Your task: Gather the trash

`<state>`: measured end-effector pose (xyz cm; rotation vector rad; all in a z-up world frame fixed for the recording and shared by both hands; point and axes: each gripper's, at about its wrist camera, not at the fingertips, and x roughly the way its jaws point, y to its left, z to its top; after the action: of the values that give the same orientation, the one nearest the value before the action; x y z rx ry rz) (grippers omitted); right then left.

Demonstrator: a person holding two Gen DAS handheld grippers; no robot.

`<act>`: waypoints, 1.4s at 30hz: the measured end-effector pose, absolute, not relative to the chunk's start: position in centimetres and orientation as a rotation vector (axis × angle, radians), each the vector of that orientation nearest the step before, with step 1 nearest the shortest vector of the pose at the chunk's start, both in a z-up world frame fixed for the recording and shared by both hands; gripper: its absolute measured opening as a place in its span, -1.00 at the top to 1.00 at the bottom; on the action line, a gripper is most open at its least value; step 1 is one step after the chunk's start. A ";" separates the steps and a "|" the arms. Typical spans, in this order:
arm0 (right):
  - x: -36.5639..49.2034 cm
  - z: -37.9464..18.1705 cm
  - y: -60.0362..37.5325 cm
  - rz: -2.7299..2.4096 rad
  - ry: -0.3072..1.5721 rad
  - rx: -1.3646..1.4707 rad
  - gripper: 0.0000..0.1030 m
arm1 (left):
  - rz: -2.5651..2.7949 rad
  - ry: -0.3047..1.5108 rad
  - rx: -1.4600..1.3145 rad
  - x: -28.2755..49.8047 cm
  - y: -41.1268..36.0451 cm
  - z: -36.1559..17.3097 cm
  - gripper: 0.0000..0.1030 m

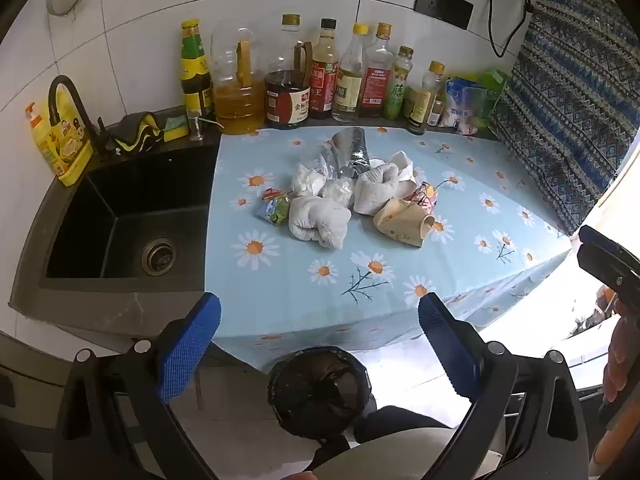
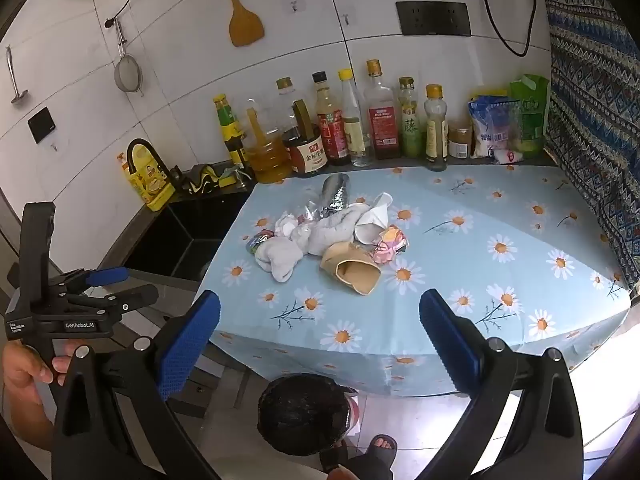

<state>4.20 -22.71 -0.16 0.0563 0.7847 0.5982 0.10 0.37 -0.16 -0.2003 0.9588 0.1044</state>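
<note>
Trash pile sits mid-bench on the daisy cloth, both hand-held grippers, left and right, jaws wide apart and empty above the lined bin; risk: crushed paper cup slips or light tissues drag the cloth.

1. The trash pile lies mid-counter on the tablecloth before me.
2. Bottles line the wall behind it.
3. The sink sits left of it.
4. A lined bin stands on the floor below the counter's near edge.
</note>
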 end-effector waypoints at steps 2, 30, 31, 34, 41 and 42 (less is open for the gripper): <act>4.2 -0.2 -22.8 0.596 0.786 0.052 -0.92 | 0.112 0.953 -0.169 0.1 0.0 -0.2 -0.87; 3.4 -0.9 -21.2 0.610 0.800 0.034 -0.92 | 0.110 0.957 -0.183 -0.8 0.8 -0.4 -0.87; 3.5 -0.8 -21.2 0.612 0.801 0.033 -0.92 | 0.110 0.957 -0.182 -0.8 0.8 -0.5 -0.87; 3.5 -0.9 -21.1 0.613 0.802 0.031 -0.92 | 0.112 0.956 -0.186 -1.0 1.0 -0.4 -0.87; 3.4 -1.1 -21.0 0.612 0.798 0.037 -0.92 | 0.111 0.965 -0.183 -0.9 1.2 -0.4 -0.87; 3.4 -1.1 -20.9 0.613 0.796 0.033 -0.92 | 0.112 0.966 -0.184 -0.9 1.1 -0.5 -0.87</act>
<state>3.41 -20.95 -1.15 0.0325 0.7961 0.6127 -0.90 1.13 -0.50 -0.1836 0.9663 0.1121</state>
